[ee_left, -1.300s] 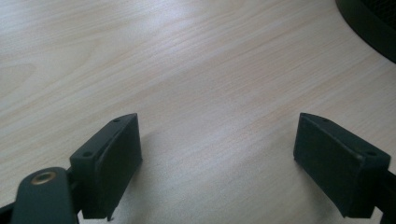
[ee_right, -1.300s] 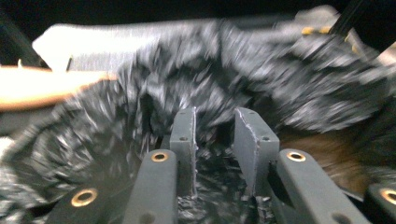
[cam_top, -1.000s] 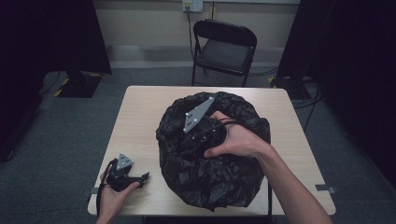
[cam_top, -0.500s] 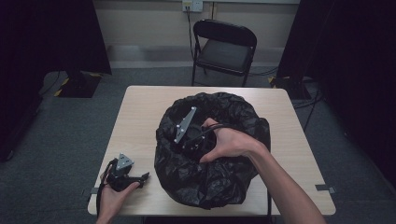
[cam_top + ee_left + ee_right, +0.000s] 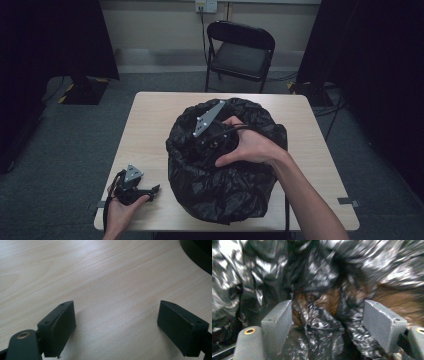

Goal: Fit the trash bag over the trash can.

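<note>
Pale wood-grain worktop (image 5: 150,130) on grey carpeted floor (image 5: 65,150). Black folding chair (image 5: 240,52) just beyond far edge, facing worktop. Cream wall (image 5: 155,25) behind, white socket (image 5: 206,5) with cable running down. Dark curtains (image 5: 50,35) both sides. Dim room, light falling mostly on worktop.

I read this as a bare recording room, studio-like: my small wooden table (image 5: 150,130) stands alone on grey carpet (image 5: 75,150), black curtains (image 5: 45,40) hang at both sides, a folding chair (image 5: 240,52) waits beneath a wall socket (image 5: 206,5)
</note>
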Available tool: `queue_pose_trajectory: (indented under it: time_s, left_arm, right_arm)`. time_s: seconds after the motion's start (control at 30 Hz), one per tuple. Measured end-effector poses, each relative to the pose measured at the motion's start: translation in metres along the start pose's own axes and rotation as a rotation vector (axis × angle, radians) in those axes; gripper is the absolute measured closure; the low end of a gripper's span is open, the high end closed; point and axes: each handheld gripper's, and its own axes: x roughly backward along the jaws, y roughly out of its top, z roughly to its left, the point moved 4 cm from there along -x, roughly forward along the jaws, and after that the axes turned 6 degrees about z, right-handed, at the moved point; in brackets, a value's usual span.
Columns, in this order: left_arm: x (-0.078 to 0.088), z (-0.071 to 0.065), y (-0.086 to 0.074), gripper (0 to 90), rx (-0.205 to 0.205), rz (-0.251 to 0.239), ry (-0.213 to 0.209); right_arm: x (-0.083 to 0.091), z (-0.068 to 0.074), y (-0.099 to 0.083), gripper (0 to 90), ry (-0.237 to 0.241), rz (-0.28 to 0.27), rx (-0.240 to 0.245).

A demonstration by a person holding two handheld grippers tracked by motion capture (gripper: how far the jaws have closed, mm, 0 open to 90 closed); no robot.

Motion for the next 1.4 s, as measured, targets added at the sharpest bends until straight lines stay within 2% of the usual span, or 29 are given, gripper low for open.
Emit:
queue_pose_trajectory:
  time_s: [0.33,0.43,0.5,0.53,0.63,0.73,1.0,1.2,1.4]
  left_arm:
    - [0.0,0.0,0.0,14.7,0.0,0.0,0.0]
    - [0.0,0.0,0.0,14.7,0.0,0.0,0.0]
    - [0.0,0.0,0.0,14.7,0.0,0.0,0.0]
    - [0.0,0.0,0.0,14.7,0.0,0.0,0.0]
    - [0.0,0.0,0.0,14.7,0.0,0.0,0.0]
    - [0.0,0.0,0.0,14.7,0.0,0.0,0.0]
    - [0.0,0.0,0.0,14.7,0.0,0.0,0.0]
    - [0.0,-0.001,0.0,14.7,0.007,-0.002,0.006]
    - [0.0,-0.001,0.0,14.7,0.008,-0.002,0.008]
  right_arm:
    - [0.03,0.0,0.006,19.2,-0.043,-0.167,-0.034]
    - [0.04,-0.002,0.008,19.6,-0.067,-0.254,-0.054]
    - [0.042,-0.004,0.009,19.1,-0.108,-0.313,-0.065]
    - [0.043,-0.003,0.008,19.3,-0.111,-0.319,-0.072]
    - [0.052,-0.004,0.008,19.2,-0.121,-0.399,-0.102]
    - [0.062,-0.006,0.008,18.6,-0.142,-0.454,-0.132]
    - [0.087,-0.004,0.001,18.4,-0.169,-0.535,-0.151]
    - [0.096,-0.001,-0.003,18.4,-0.18,-0.544,-0.149]
    - [0.11,0.002,-0.012,17.9,-0.212,-0.551,-0.15]
